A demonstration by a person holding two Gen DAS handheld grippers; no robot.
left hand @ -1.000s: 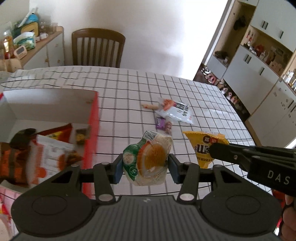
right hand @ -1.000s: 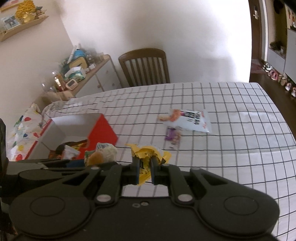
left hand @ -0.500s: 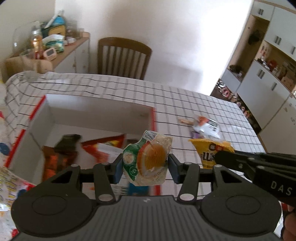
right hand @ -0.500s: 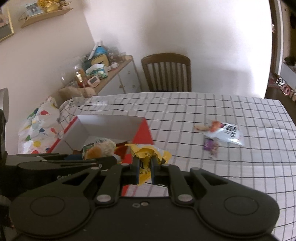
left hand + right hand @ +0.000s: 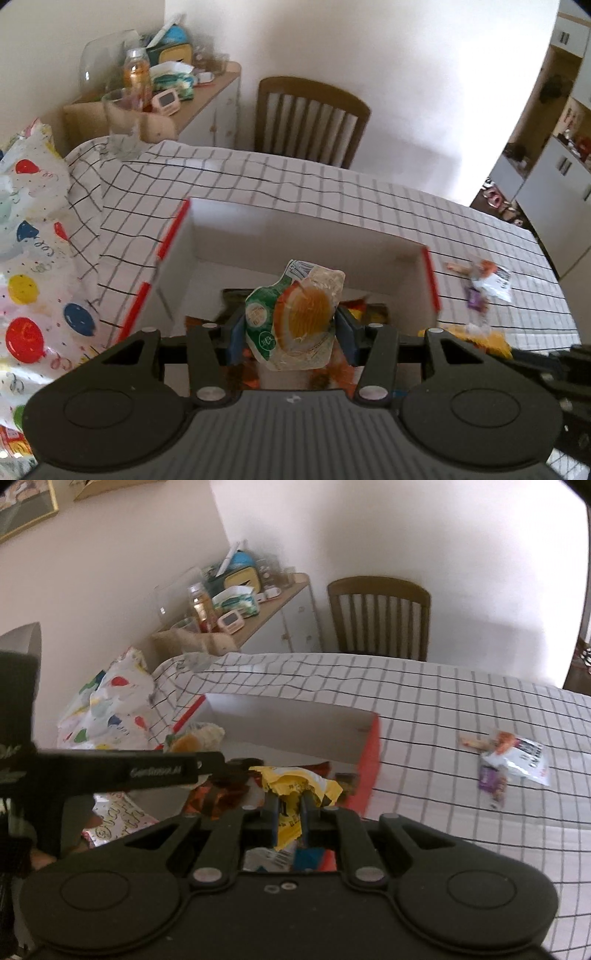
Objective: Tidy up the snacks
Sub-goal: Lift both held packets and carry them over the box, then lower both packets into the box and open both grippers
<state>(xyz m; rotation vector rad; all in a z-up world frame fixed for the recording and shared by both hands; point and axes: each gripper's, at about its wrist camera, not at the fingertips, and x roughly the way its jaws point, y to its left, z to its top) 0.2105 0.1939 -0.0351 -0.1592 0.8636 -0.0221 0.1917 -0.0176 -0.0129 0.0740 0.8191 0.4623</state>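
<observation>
My left gripper (image 5: 291, 328) is shut on a clear packet with a green label and an orange pastry (image 5: 297, 321), held above the open red-and-white box (image 5: 295, 230). My right gripper (image 5: 288, 812) is shut on a yellow candy bag (image 5: 295, 786), over the box's right side (image 5: 369, 771). The box holds several snack packs, mostly hidden behind the grippers. The pastry packet also shows in the right wrist view (image 5: 192, 740). A white snack pouch (image 5: 517, 757) and a small purple packet (image 5: 489, 777) lie on the checked tablecloth to the right.
A wooden chair (image 5: 310, 118) stands at the table's far side. A cluttered sideboard (image 5: 166, 92) is at the back left. A balloon-print bag (image 5: 26, 258) lies left of the box. White cabinets (image 5: 554, 166) stand at the right.
Both grippers have moved left with their snacks, from over the tablecloth to above the box. The loose snacks on the cloth now lie further right in view.
</observation>
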